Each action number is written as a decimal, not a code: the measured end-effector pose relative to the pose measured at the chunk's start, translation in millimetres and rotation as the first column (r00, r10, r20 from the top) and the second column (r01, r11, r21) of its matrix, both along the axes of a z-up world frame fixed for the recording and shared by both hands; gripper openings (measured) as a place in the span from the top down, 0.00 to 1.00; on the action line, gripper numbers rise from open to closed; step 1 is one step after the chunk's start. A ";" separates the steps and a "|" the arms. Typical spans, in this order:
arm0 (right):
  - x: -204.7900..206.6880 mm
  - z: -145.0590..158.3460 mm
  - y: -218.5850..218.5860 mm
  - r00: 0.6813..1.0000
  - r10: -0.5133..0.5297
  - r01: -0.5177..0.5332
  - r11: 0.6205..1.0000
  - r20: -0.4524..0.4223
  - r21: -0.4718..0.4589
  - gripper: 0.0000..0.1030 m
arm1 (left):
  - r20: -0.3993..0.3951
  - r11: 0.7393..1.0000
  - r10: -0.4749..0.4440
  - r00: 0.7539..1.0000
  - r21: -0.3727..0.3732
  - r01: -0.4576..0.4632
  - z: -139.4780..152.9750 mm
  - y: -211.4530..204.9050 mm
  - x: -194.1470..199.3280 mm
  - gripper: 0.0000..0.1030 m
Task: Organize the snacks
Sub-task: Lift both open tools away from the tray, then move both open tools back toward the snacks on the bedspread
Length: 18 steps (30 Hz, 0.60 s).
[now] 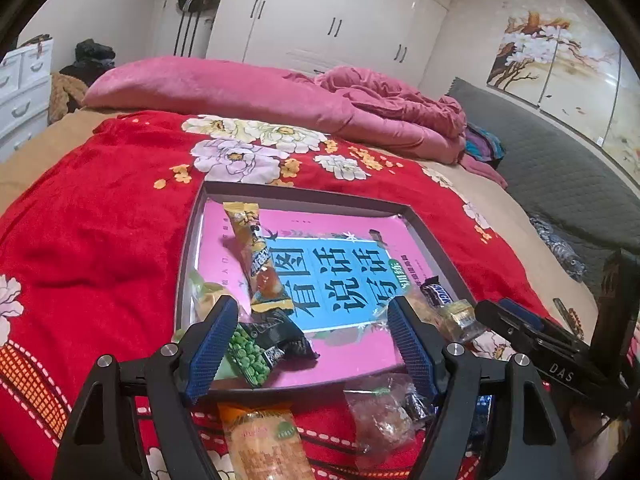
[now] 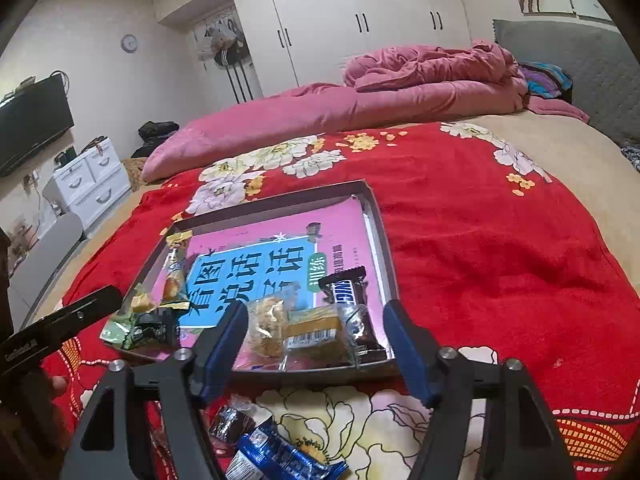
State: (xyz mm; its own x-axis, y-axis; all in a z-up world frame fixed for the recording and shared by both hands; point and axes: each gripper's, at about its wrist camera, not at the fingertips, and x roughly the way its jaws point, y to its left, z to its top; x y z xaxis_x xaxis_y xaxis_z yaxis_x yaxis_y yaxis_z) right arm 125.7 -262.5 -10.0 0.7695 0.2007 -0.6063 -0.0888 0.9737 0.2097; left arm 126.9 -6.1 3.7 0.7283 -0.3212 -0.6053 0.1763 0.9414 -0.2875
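A shallow grey tray with a pink-and-blue book inside lies on the red floral blanket. In it are a tall orange snack pack, a green-pea pack, a Snickers bar and clear-wrapped cakes. My left gripper is open and empty over the tray's near edge. My right gripper is open and empty over the near right corner. An orange cracker pack, a clear-wrapped snack, a blue pack and a dark candy lie on the blanket before the tray.
A pink quilt is bunched at the far side of the bed. A grey headboard stands at the right. White drawers and a TV are at the left. The other gripper shows at the right edge.
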 end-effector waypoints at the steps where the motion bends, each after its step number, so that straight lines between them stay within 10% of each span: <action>1: -0.7 0.2 0.7 1.000 0.004 -0.004 1.000 0.000 -0.001 0.30 | 0.000 1.000 -0.002 1.000 0.003 0.002 0.2 -0.5 -0.9 0.24; 18: -19.6 1.5 9.3 0.997 0.073 -0.073 0.997 -0.014 0.002 0.20 | -0.037 0.998 -0.051 0.998 0.025 0.052 -2.6 -13.7 -16.9 0.24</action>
State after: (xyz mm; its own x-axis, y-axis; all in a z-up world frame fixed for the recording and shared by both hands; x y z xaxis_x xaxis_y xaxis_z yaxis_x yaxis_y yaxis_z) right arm 106.2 -253.2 -8.6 0.7443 0.2568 -0.6165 -0.1569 0.9645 0.2124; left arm 110.1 -19.9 1.1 0.6888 -0.3415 -0.6395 0.2143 0.9386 -0.2704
